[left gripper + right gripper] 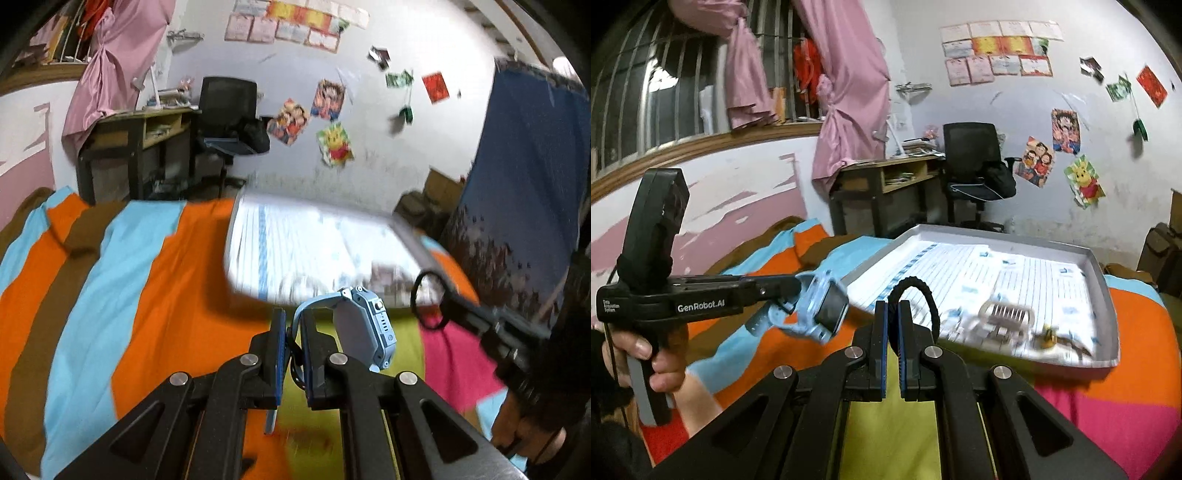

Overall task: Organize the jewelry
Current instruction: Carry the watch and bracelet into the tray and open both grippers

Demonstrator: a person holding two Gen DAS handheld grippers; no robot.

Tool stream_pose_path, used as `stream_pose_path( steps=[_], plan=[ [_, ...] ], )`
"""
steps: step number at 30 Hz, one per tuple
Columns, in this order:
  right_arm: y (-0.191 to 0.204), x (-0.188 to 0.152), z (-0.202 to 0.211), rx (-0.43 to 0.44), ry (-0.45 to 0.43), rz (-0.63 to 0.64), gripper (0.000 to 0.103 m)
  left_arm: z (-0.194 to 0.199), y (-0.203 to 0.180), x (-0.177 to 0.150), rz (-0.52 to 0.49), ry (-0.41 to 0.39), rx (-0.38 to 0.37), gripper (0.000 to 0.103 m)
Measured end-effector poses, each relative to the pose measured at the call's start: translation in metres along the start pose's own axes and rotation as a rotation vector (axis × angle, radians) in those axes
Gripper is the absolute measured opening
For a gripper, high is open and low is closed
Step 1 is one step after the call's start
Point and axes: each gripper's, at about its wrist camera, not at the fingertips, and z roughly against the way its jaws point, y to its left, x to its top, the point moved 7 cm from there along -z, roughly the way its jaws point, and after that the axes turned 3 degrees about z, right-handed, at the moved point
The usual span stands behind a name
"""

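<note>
My left gripper (291, 354) clamps the blue watch (365, 328), my right gripper (893, 347) the black bracelet (919, 291), carrying both toward the tray (1100, 280).

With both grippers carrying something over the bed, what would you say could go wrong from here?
The left gripper pinches the blue watch only by its strap, so the heavy face could swing or slip. The right gripper nips just the edge of the black hair tie, which might pop free and land outside the tray.

1. "GenRobot.AI" is showing in white on the left gripper (798, 286) body, right wrist view.
2. Small print beside it, approx. "Data … System", is reading too tiny.
3. Wall posters' (999, 51) txt is blurring out.
</note>
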Motion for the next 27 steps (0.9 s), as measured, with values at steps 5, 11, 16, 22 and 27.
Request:
stream_pose_path(
  steps=[5, 11, 16, 22, 27],
  plan=[
    [-0.020, 0.008, -0.048, 0.006, 0.026, -0.046, 0.004, -0.046, 0.007, 0.028, 0.077, -0.015, 0.022, 0.008],
    [-0.028, -0.017, -0.090, -0.009, 0.084, -0.062, 0.004, -0.089, 0.020, 0.021, 0.090, 0.052, 0.059, 0.008],
    [-0.029, -0.030, -0.102, -0.020, 0.109, -0.068, 0.005, -0.101, 0.024, 0.020, 0.139, 0.067, 0.033, 0.010],
    [-0.025, -0.031, -0.090, -0.046, 0.101, -0.049, 0.006, -0.097, 0.023, 0.023, 0.152, 0.055, 0.034, 0.015],
    [-0.019, -0.021, -0.066, -0.078, 0.065, -0.033, 0.023, -0.070, 0.016, 0.020, 0.113, -0.023, 0.050, 0.054]
  ],
)
